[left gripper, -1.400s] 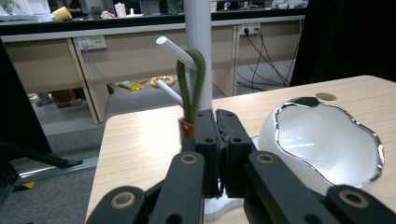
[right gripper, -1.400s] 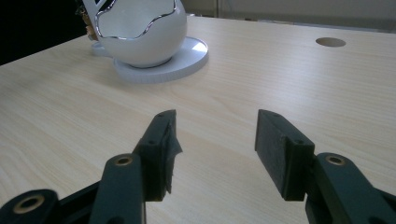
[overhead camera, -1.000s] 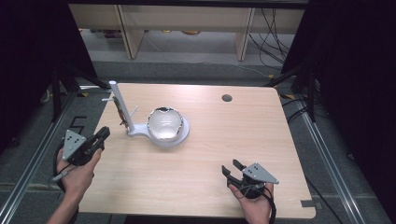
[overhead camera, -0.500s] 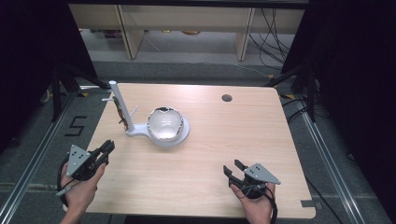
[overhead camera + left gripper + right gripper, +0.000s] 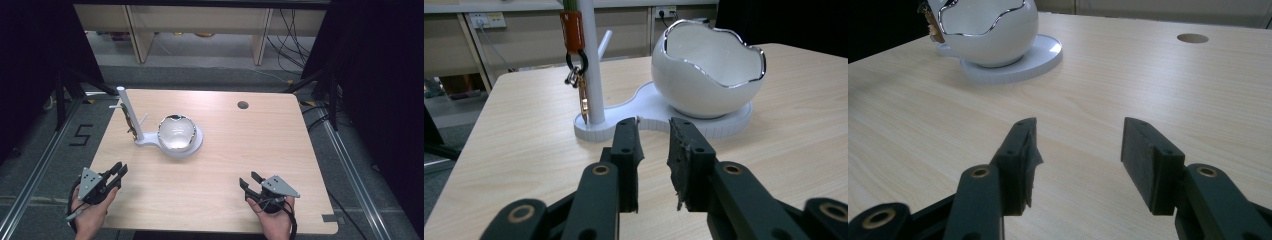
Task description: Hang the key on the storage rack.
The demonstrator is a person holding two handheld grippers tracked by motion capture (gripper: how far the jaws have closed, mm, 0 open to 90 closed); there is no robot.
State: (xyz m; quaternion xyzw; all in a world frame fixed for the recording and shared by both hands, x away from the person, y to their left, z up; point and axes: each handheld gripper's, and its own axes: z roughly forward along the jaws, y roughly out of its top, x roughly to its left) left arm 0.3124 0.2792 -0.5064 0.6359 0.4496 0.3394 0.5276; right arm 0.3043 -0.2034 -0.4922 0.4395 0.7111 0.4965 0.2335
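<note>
- My left gripper [image 5: 653, 145] sits low by the table's [image 5: 225, 165] near edge, jaws just been opening, nothing between them
- Right gripper [image 5: 1080, 150] gapes wide, empty
- Keys [image 5: 578, 82] hang on the white stand [image 5: 591, 60] beside the egg-shaped bowl [image 5: 706, 75]
- Reaching carelessly, I could knock that stand over

Lab: framed test table [image 5: 215, 170], floor cables [image 5: 285, 22].

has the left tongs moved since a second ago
Yes. In the high view the left tongs have drawn back toward the table's near edge, farther from the white stand with the egg-shaped bowl. Their jaws have just been opening, with nothing between them.
</note>
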